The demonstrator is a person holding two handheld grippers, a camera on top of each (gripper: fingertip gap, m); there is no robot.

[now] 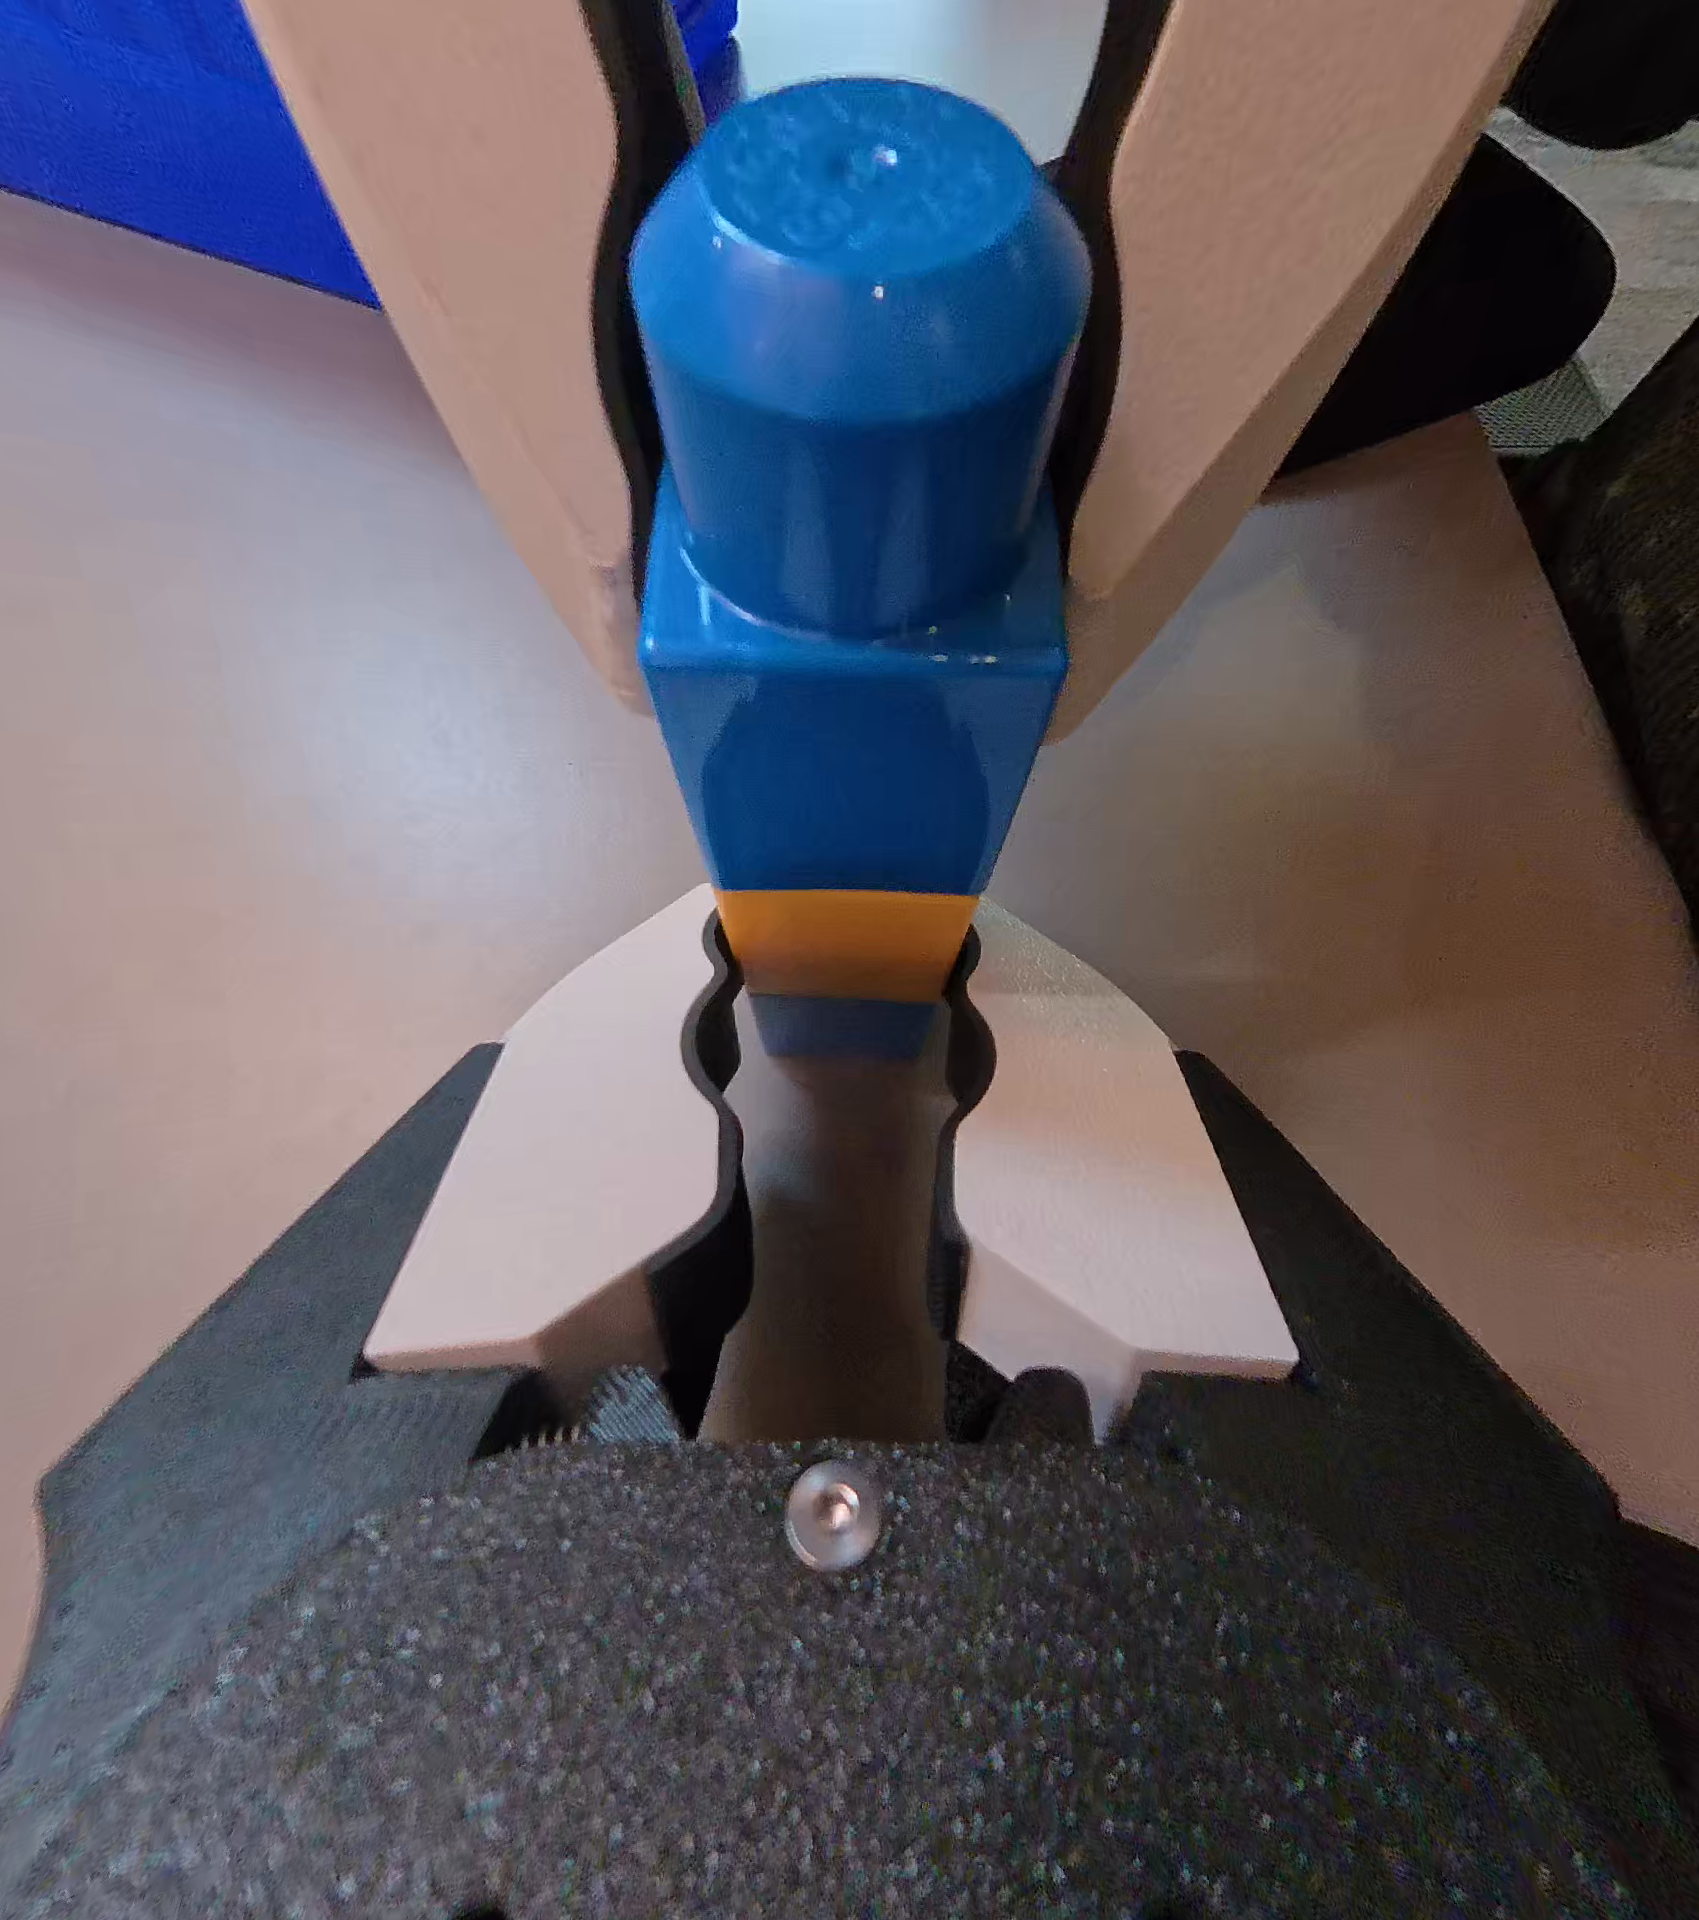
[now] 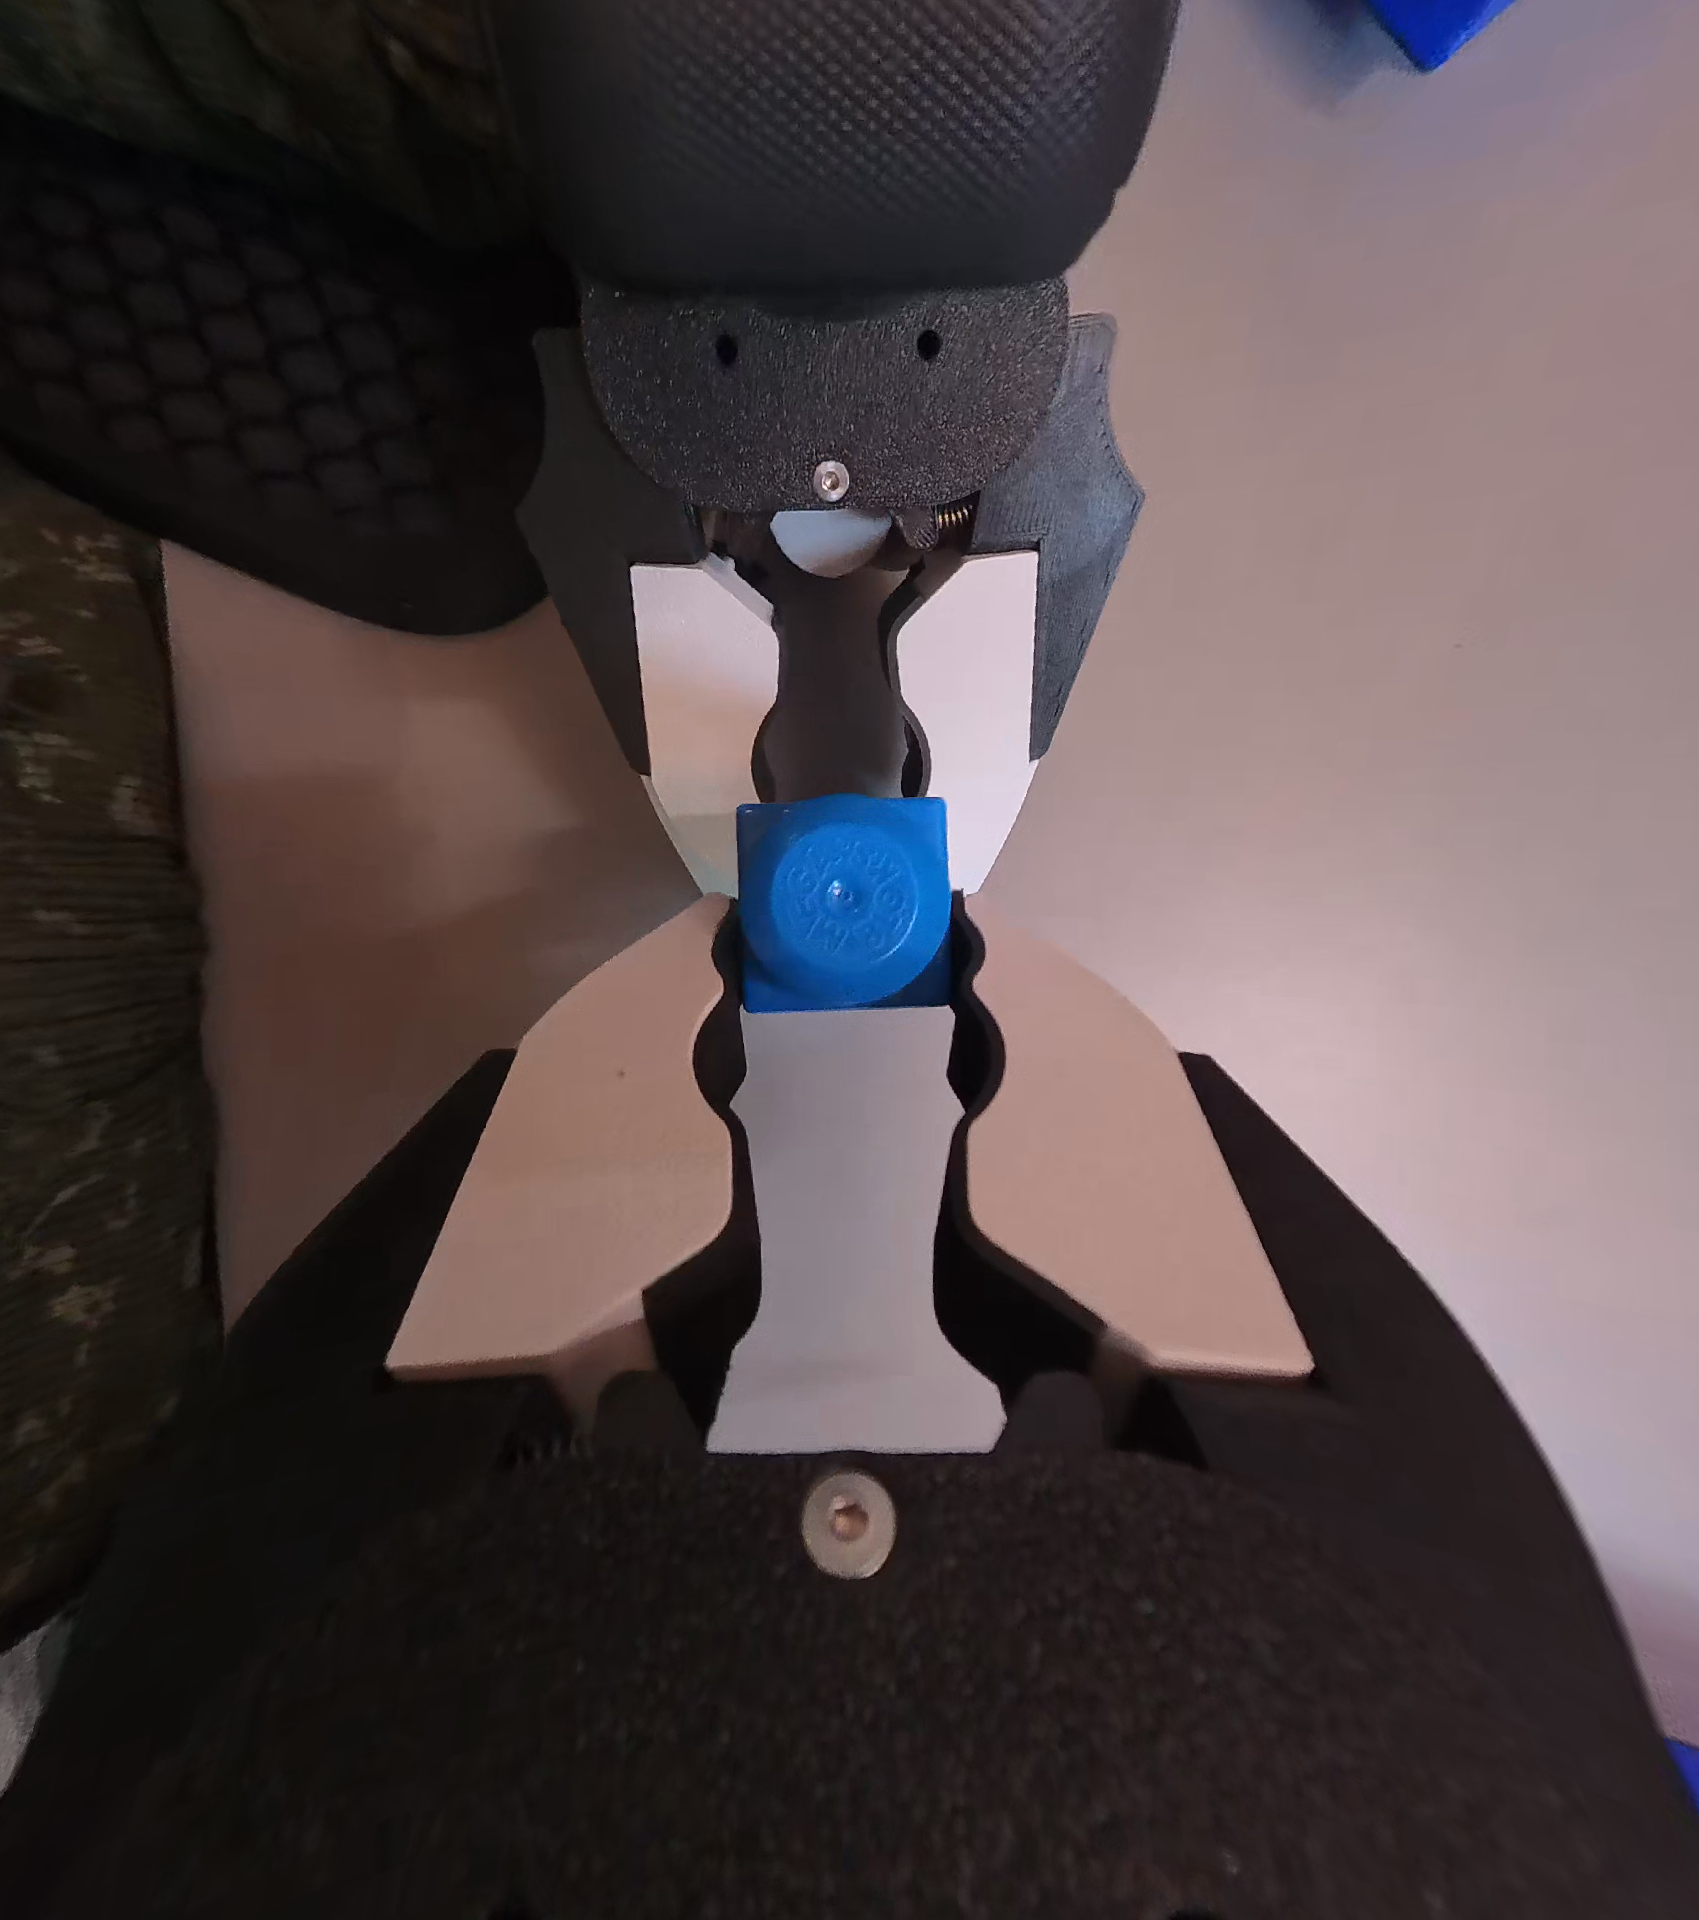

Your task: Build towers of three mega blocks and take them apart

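A three-high tower stands built: the left gripper (image 1: pixel 850 971) pinches its orange plastic middle block (image 1: pixel 850 951), while the right gripper (image 2: pixel 845 961), at twelve o'clock, clamps the glossy blue plastic top block (image 1: pixel 850 520), so separation remains.

A pale, smooth table (image 1: pixel 201 727) fills most of both views; a bright blue object (image 1: pixel 97 125) lies on it at the top left of the left wrist view, its kind unclear; blue shapes also sit at two corners (image 2: pixel 1437 31) of the right wrist view; a dark mesh pad (image 2: pixel 201 395) and camouflage-patterned fabric (image 2: pixel 24 935) border the table's edge
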